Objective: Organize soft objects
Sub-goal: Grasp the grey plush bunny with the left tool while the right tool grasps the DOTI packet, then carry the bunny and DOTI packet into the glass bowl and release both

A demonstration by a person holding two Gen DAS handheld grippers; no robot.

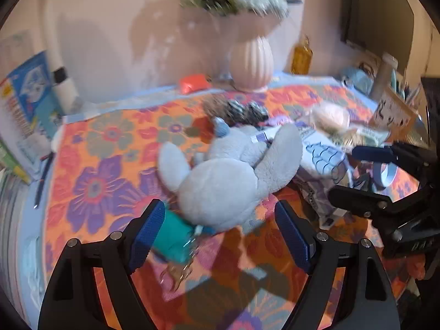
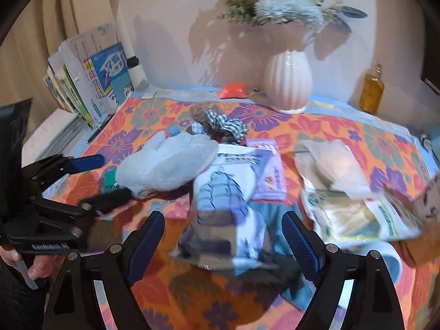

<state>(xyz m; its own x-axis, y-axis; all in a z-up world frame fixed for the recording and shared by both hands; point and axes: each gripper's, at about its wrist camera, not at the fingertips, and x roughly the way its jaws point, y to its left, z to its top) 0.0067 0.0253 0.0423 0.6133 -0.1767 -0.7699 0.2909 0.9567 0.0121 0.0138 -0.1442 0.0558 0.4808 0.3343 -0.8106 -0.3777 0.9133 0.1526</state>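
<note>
A grey plush toy [image 1: 228, 176] lies on the flowered tablecloth [image 1: 110, 165], just beyond my left gripper [image 1: 220, 233], whose jaws stand wide apart. A teal object [image 1: 173, 236] sits on the cloth beside its left pad [image 1: 148, 233], not gripped. In the right wrist view the plush [image 2: 167, 162] lies left of centre with the left gripper [image 2: 96, 178] at its near side. My right gripper [image 2: 222, 236] is open above a flat packet printed with a blue puffer jacket [image 2: 222, 189]; its pads do not press it. A checked fabric piece [image 2: 228, 126] lies behind.
A ribbed pink vase [image 2: 287, 82] with flowers, an amber bottle [image 2: 371, 90] and a small orange item [image 2: 233, 89] stand by the wall. Books [image 2: 90, 82] lean at the left. A purple packet [image 2: 269, 170], plastic-wrapped packs [image 2: 335, 165] and a white cup [image 2: 390, 258] crowd the right.
</note>
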